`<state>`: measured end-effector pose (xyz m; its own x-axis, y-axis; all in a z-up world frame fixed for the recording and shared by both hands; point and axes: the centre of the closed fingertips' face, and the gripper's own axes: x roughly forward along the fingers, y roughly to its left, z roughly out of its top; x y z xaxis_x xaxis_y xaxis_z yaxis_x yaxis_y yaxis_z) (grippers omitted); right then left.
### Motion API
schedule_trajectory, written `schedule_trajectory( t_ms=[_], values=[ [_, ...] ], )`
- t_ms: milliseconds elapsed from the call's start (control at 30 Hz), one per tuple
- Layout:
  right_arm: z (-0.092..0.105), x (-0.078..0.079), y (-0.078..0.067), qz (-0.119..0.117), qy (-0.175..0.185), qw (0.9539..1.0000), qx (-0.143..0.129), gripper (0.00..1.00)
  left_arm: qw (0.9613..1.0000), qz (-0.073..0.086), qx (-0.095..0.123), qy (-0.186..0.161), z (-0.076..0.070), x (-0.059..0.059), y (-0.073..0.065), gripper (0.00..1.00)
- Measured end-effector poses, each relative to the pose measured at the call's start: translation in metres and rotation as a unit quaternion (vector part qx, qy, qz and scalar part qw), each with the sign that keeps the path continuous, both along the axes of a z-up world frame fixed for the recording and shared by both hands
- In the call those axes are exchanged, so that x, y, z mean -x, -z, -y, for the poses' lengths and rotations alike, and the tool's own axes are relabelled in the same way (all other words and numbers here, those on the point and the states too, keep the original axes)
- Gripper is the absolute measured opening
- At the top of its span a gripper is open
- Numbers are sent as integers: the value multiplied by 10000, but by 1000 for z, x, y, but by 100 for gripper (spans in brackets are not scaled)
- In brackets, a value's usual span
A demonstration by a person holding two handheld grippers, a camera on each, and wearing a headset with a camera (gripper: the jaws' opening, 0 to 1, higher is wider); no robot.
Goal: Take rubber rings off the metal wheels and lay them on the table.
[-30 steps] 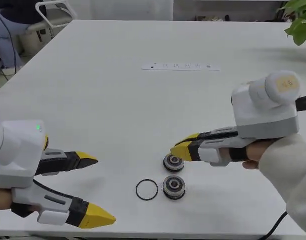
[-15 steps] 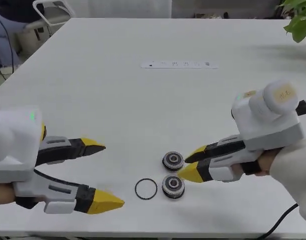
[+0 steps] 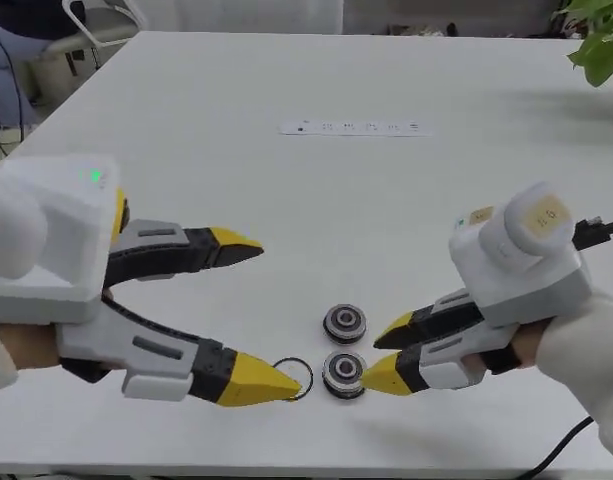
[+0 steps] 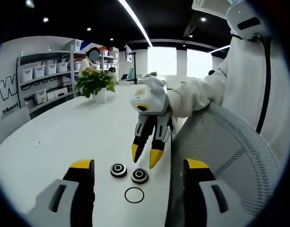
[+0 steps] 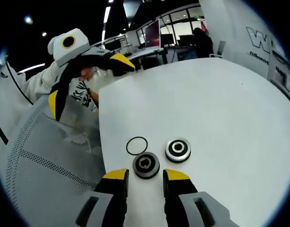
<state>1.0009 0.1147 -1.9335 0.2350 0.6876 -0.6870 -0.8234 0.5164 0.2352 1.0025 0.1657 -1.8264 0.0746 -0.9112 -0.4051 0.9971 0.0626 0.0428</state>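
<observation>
Two small metal wheels with dark rims lie near the table's front edge: the far wheel (image 3: 345,322) (image 4: 118,170) (image 5: 178,149) and the near wheel (image 3: 344,372) (image 4: 139,175) (image 5: 145,165). A loose black rubber ring (image 3: 298,371) (image 4: 134,195) (image 5: 136,145) lies flat just left of the near wheel. My right gripper (image 3: 376,358) (image 5: 146,176) (image 4: 146,155) is open, its tips close to the right side of the near wheel without gripping it. My left gripper (image 3: 269,312) (image 4: 139,164) (image 5: 88,82) is open wide and empty, and its lower fingertip covers part of the ring.
A flush power strip (image 3: 351,128) sits mid-table. A green plant (image 3: 596,40) stands at the far right corner and a chair (image 3: 96,20) at the far left. The white table's (image 3: 286,200) front edge runs just below the wheels. A mesh chair back (image 5: 45,156) is behind it.
My left gripper has moved right and forward up to the ring. My right gripper has dropped from beside the far wheel to the near wheel's right side. Wheels and ring lie unmoved.
</observation>
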Motion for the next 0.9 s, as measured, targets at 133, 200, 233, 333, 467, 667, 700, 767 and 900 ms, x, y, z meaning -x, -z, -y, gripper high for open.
schedule_trajectory(
  t_ms=[133,200,233,333,467,667,700,767,900],
  values=[
    [0,1,4,23,-78,9999,88,27,9999,66,-21,138,18,-2,-2,74],
    [0,0,7,107,-146,9997,178,26,9999,47,-20,160,25,-3,1,75],
    [0,1,8,116,-175,9996,214,26,9997,51,-64,214,29,-3,5,74],
    [0,1,9,108,-197,9995,213,26,9993,100,-198,292,37,-3,16,70],
    [0,0,12,125,-188,9994,245,26,9991,155,-326,225,45,-10,35,69],
    [-2,1,19,144,-267,9990,318,27,9993,218,-317,31,45,-17,54,67],
    [-3,1,20,161,-303,9988,337,27,9993,184,-315,29,44,-16,58,65],
    [-4,2,21,166,-354,9986,360,27,9992,175,-345,72,44,-14,64,61],
    [-5,3,22,204,-413,9981,408,27,9989,82,-440,144,46,-10,75,54]
  ],
)
